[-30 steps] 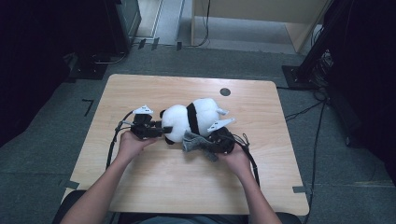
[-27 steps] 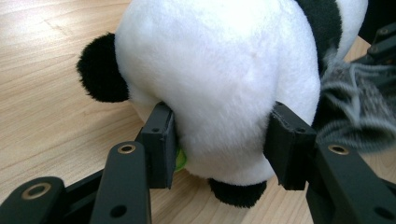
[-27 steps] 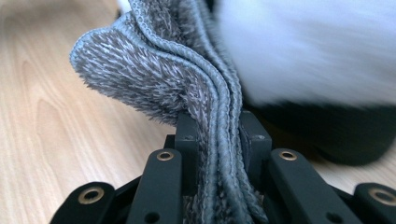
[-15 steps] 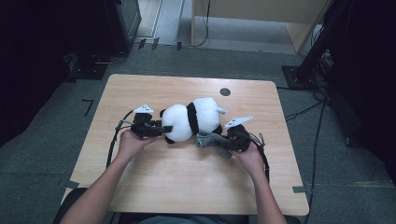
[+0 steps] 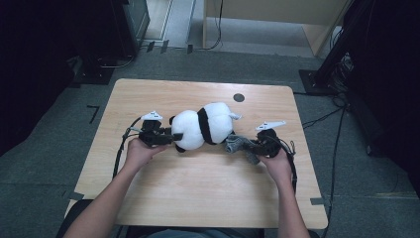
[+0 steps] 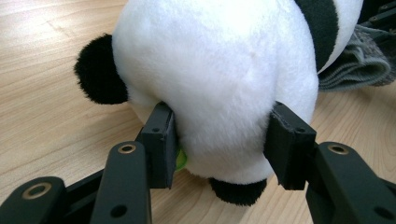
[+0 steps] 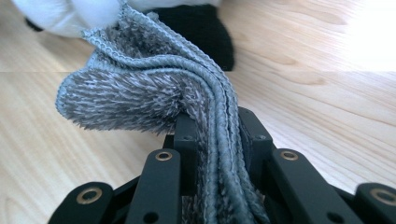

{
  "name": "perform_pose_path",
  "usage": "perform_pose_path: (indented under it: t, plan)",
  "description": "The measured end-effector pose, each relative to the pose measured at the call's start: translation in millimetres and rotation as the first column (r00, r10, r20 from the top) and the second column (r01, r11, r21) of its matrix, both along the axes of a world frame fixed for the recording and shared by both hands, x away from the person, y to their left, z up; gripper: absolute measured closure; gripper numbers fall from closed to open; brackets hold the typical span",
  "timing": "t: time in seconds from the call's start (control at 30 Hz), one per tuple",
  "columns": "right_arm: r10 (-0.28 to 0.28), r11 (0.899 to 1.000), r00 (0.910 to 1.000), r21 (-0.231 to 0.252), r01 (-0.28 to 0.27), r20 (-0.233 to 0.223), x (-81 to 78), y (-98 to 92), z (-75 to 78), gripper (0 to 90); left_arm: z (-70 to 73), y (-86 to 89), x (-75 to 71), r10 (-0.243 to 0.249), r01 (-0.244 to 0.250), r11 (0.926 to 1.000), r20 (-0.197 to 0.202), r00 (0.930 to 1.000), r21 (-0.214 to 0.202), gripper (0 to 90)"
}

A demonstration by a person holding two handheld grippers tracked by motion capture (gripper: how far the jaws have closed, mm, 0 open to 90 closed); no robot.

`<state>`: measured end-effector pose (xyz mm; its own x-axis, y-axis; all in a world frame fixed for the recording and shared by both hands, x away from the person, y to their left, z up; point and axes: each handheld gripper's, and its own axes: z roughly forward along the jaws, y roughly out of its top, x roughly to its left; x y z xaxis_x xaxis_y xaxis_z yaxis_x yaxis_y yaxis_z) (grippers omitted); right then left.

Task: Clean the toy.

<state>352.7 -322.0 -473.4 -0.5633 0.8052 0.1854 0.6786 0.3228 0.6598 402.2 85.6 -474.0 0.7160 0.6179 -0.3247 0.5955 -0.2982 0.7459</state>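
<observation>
Left gripper clamped the plush panda's white head on the wooden table; right gripper pinched a folded grey cloth beside the panda's rump. Step judged: wiping the toy. Next move called for pressing cloth against plush.

Both forearms reach forward, left claw partly spread and gripping, right claw pinched nearly closed.
</observation>
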Motion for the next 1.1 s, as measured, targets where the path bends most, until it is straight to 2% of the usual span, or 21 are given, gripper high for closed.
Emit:
perform_pose_path:
  t: [0.27,0.5,0.7,0.8,0.87,0.97,1.03,1.1]
  plan:
    - [-0.067,0.998,0.9977,0.010,0.067,0.000,8.5,-11.3,-2.6,73.8,-0.3,0.3,0.1,-0.001,0.001,1.0000,0.000,1.0000,-0.001,49.9]
    - [-0.122,0.993,0.9922,0.005,0.122,0.026,10.8,-21.7,-0.6,73.9,-0.4,0.5,-0.2,-0.003,0.003,1.0000,0.001,1.0000,0.001,50.3]
    - [-0.184,0.983,0.9814,0.029,0.183,0.054,4.8,-37.5,5.7,73.9,-0.2,0.5,-0.5,-0.002,0.002,1.0000,0.006,1.0000,0.003,50.3]
    - [-0.222,0.975,0.9728,0.036,0.220,0.065,1.1,-48.5,6.9,73.8,-0.4,0.7,-0.3,-0.003,0.003,1.0000,0.007,1.0000,0.002,50.3]
    - [-0.250,0.968,0.9659,0.022,0.249,0.069,-0.5,-54.6,6.3,73.6,-0.6,1.0,-0.1,-0.003,0.003,1.0000,0.007,1.0000,0.000,50.3]
    - [-0.282,0.960,0.9578,0.016,0.281,0.058,-1.0,-61.4,2.1,73.3,-0.9,1.2,0.1,-0.005,0.005,1.0000,0.008,1.0000,-0.001,50.2]
    - [-0.288,0.958,0.9563,0.012,0.288,0.048,0.5,-62.4,-3.7,73.0,-1.1,1.2,0.1,-0.004,0.004,1.0000,0.010,0.9999,-0.003,50.1]
    - [-0.287,0.958,0.9576,-0.017,0.287,0.028,4.0,-60.7,-10.1,72.1,-1.3,1.2,0.1,-0.003,0.003,1.0000,0.011,0.9999,-0.004,50.0]
